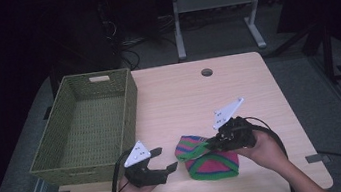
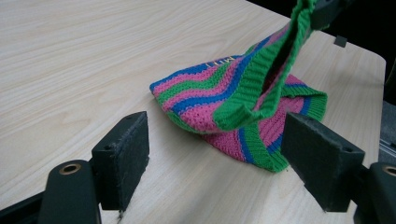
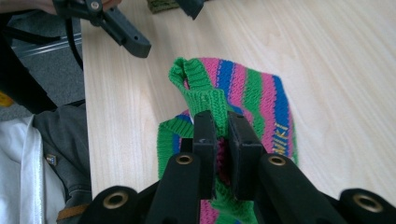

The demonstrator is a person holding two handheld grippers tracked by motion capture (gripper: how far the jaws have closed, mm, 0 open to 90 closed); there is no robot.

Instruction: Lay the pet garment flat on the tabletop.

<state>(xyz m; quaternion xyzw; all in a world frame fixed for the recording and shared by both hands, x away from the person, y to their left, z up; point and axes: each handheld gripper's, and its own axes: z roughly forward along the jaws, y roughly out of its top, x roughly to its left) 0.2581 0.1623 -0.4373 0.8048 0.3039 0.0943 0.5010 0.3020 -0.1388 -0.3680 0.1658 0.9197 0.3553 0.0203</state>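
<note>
A knitted hat striped pink, blue and green lies near the table's front edge. My right gripper is shut on its green ribbed rim and holds that rim lifted off the wood while the rest of the hat rests on the table. In the right gripper view the two jaws pinch the green rim. My left gripper stands open just left of the hat, apart from it. Its view faces the hat between wide-set pads, with the raised rim running up to the right.
A green woven basket stands at the table's left, close behind the left gripper. A round cable hole sits at the far middle. Bare wood lies beyond and right of the hat. The front edge is close to both hands.
</note>
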